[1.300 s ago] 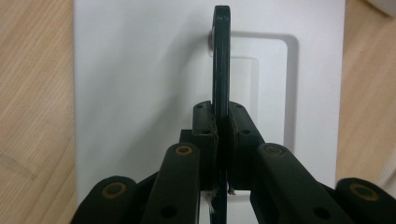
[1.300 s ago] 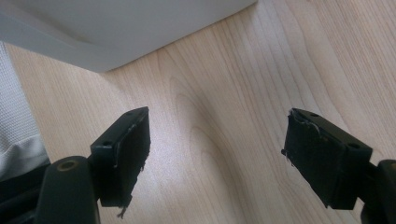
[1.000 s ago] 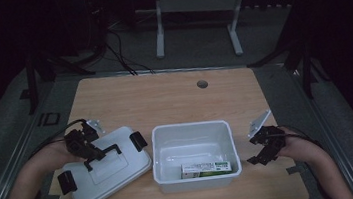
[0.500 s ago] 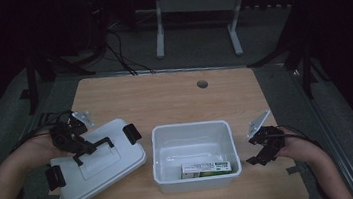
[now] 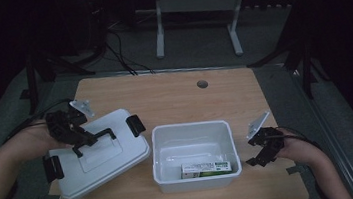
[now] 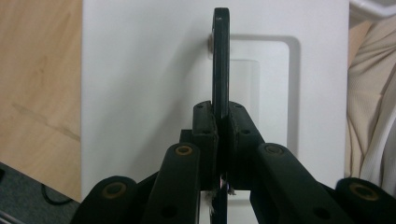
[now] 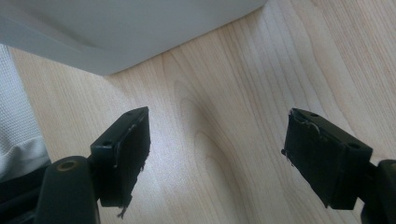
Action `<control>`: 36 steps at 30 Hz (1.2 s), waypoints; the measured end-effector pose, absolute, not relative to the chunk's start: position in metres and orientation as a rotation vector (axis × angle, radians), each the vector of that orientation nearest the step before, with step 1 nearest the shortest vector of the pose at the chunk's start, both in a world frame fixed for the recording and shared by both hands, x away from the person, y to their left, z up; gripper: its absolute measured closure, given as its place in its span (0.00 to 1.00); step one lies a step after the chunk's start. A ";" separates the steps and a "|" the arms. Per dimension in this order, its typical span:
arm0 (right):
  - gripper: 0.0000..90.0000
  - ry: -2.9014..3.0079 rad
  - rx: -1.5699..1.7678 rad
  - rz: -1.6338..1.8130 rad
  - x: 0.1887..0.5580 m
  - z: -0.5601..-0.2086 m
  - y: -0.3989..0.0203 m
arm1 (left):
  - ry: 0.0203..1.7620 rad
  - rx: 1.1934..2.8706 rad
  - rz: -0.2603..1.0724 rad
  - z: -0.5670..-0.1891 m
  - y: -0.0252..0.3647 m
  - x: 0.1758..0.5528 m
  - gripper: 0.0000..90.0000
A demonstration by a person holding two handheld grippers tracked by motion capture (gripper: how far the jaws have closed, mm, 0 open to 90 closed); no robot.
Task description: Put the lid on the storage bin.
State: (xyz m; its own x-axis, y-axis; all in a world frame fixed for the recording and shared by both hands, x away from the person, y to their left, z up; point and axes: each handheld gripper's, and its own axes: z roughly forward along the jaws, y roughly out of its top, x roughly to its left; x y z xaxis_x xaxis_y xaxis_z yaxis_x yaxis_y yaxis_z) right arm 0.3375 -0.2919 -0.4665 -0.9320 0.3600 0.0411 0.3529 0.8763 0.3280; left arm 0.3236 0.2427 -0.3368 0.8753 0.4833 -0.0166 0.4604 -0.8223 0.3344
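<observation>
We see the left tongs point(image 5: 84, 140) clamped on the black handle point(image 5: 99, 136) of the white lid point(image 5: 102, 161), their pads pressed flat against it from both sides in the left gripper view. The lid hangs tilted at the left of the wooden surface point(image 5: 173, 92), its near edge low over the wood, with black clips at two ends. Just beside it sits the open white box point(image 5: 192, 134), a flat packet point(image 5: 206, 167) lying inside near the front wall. The right tongs point(image 5: 256, 152) rest to the right of the box, spread wide with nothing between them, over bare wood.
</observation>
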 end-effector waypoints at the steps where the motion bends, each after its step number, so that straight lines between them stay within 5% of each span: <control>1: 0.25 3.022 0.573 0.522 0.337 -0.466 -0.292 | 0.699 2.718 0.102 -0.334 0.241 0.324 0.94; 36: 0.25 3.032 0.565 0.527 0.337 -0.471 -0.289 | 0.372 2.765 0.105 -0.291 0.115 0.333 0.94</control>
State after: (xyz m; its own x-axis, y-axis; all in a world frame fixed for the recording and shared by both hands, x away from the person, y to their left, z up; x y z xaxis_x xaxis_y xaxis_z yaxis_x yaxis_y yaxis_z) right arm 0.3368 -0.2894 -0.4706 -0.9346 0.3524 0.0485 0.3481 0.8780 0.3287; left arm 0.3331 0.1154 -0.2912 0.9628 0.2690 0.0262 0.2433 -0.9048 0.3494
